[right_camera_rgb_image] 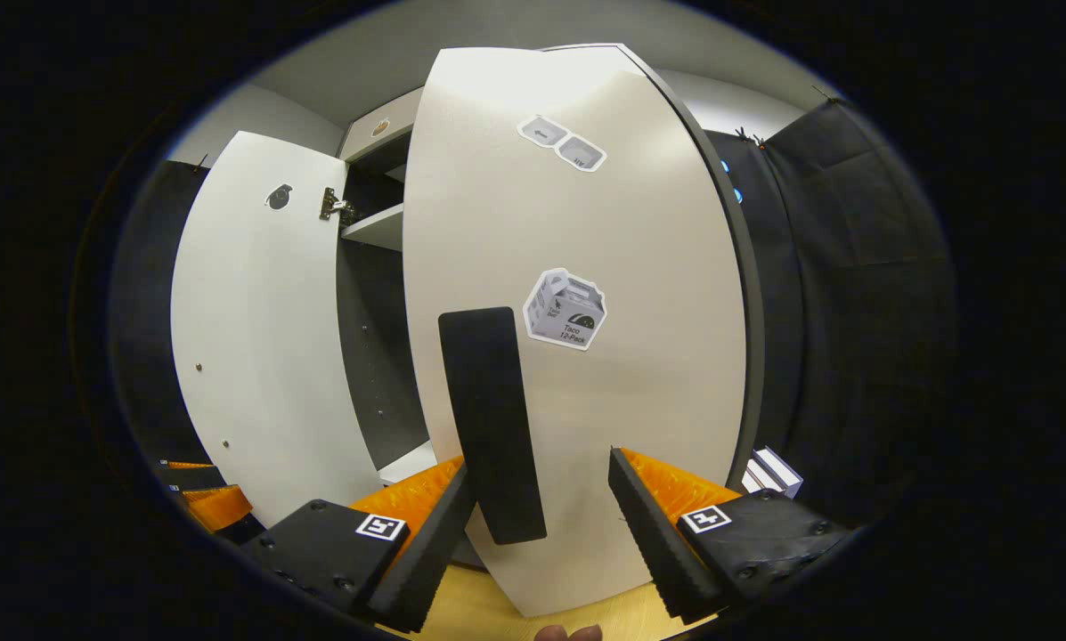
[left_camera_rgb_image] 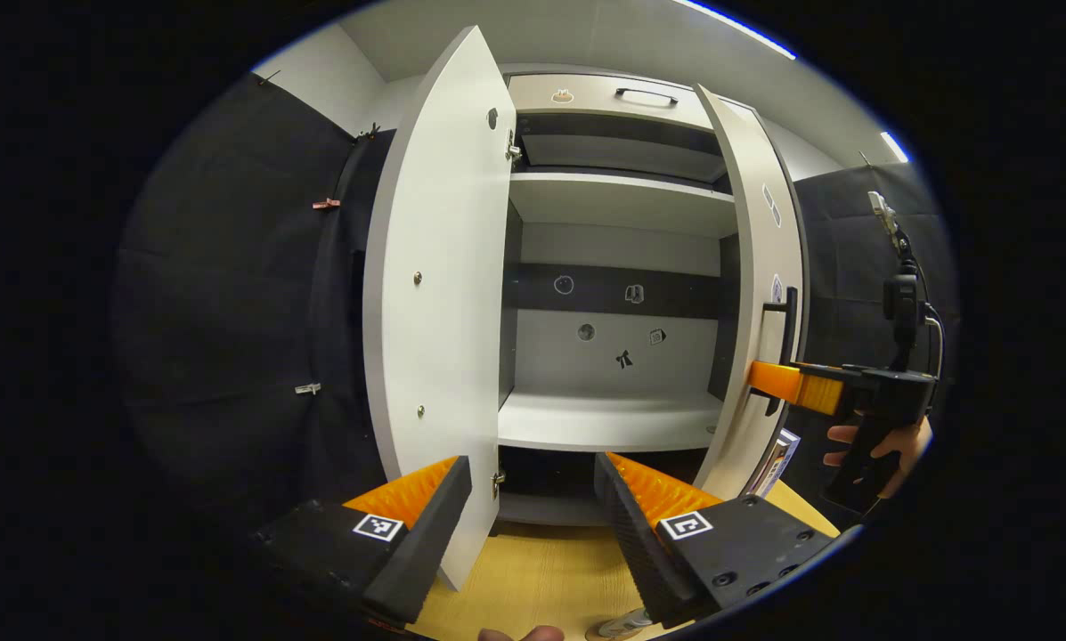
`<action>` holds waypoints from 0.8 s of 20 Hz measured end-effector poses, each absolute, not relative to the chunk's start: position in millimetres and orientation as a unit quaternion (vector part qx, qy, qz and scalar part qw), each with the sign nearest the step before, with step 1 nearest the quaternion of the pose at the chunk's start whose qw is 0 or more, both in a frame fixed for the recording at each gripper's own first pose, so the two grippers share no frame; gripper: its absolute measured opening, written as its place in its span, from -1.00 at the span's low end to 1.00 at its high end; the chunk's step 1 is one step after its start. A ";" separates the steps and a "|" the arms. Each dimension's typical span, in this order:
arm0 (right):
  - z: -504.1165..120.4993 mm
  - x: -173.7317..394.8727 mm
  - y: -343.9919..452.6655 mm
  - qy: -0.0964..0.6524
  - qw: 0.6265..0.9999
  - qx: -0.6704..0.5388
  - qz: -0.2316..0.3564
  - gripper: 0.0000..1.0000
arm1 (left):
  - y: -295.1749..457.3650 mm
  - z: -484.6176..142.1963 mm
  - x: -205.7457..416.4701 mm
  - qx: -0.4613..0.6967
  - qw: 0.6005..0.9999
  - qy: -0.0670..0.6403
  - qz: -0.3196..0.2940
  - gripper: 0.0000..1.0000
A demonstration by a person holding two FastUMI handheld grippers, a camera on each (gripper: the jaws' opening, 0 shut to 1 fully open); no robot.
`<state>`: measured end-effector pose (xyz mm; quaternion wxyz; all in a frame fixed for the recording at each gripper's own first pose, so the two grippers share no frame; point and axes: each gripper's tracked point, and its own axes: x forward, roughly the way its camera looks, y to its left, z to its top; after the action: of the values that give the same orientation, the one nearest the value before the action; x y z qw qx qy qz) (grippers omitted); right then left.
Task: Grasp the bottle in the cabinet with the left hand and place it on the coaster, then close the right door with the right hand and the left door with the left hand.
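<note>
The cabinet stands with both doors swung open. Its lower shelf (left_camera_rgb_image: 608, 418) is bare. In the left gripper view the left door (left_camera_rgb_image: 435, 294) is edge-on just beyond my left gripper (left_camera_rgb_image: 533, 507), which is open and holds nothing. In the same view my right gripper (left_camera_rgb_image: 777, 381), held by a hand (left_camera_rgb_image: 889, 441), touches the outer face of the right door (left_camera_rgb_image: 760, 294) beside its handle. The right gripper view has my right gripper (right_camera_rgb_image: 541, 516) open, with the black handle (right_camera_rgb_image: 492, 427) between its fingers, close to the left one. A pale object (left_camera_rgb_image: 622, 626) at the bottom edge is too cut off to identify.
A wooden tabletop (left_camera_rgb_image: 541, 579) lies under the cabinet. A thin boxed item (left_camera_rgb_image: 777, 463) leans by the right door's foot. A drawer (left_camera_rgb_image: 622, 93) tops the cabinet. Stickers dot the right door front (right_camera_rgb_image: 586, 356). Black cloth walls flank both sides.
</note>
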<state>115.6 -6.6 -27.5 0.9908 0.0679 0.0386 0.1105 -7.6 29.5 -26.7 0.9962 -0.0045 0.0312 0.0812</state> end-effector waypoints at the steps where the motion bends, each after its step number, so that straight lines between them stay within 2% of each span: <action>1: -27.2 119.5 -4.7 0.037 0.991 0.066 0.111 0.92 | 30.3 -26.1 -8.3 -0.006 0.996 0.031 0.082 0.79; 8: -28.7 131.3 -4.6 0.033 0.994 0.052 0.093 0.94 | 34.1 -22.8 -14.6 -0.023 0.997 0.017 0.067 0.79; 16: -20.1 94.9 -13.2 0.027 0.996 0.050 0.071 0.97 | 71.0 -16.0 -42.4 0.018 0.997 0.018 0.073 0.78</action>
<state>94.9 -13.2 -20.1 0.9958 0.0503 0.0275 0.0710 -42.4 71.0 -16.0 0.9970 0.0177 0.0180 0.0727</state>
